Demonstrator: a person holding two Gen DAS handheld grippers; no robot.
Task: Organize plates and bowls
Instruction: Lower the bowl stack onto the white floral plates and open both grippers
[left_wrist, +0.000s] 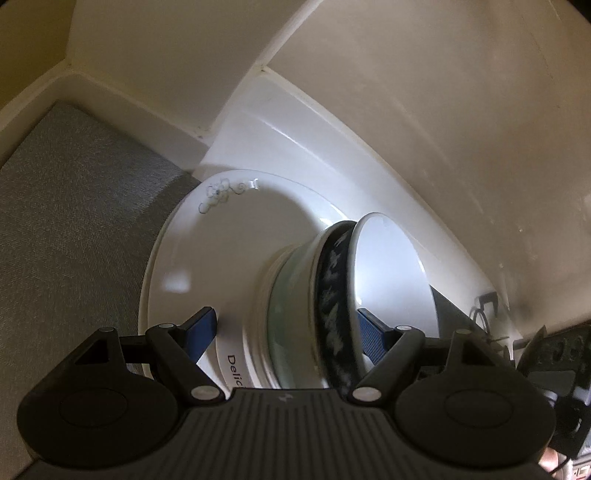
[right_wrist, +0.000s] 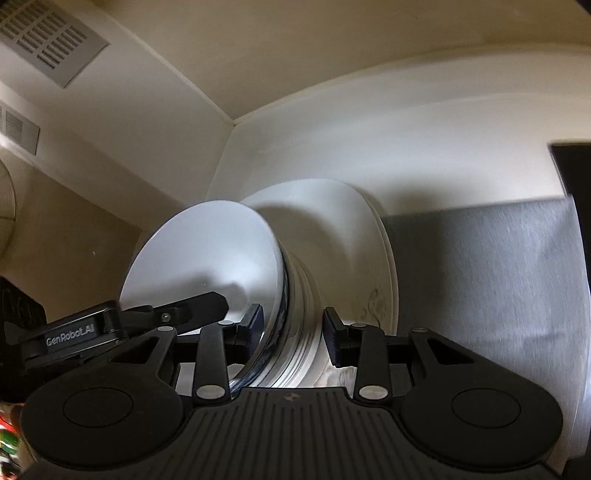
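Bowls (left_wrist: 317, 295) between both tongs (left_wrist: 286, 332) (right_wrist: 293, 328), beside plate (left_wrist: 229, 236) rim.

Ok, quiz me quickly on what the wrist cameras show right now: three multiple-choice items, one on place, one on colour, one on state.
1. The bowl stack stands on:
A. a flower-edged plate
B. a wooden tray
C. a wire rack

2. The second bowl, just under the top white bowl, is:
A. red
B. dark blue with a pale pattern
C. plain yellow

3. The left hand-held gripper is:
A. far from the dishes
B. closed on a spoon
C. straddling the bowl stack, one finger inside the top white bowl

Answers:
1. A, since the lowest bowl's foot meets the plate's face.
2. B, since its patterned band shows beside the white rim.
3. C, since its blue pads sit on either side of the bowl stack.
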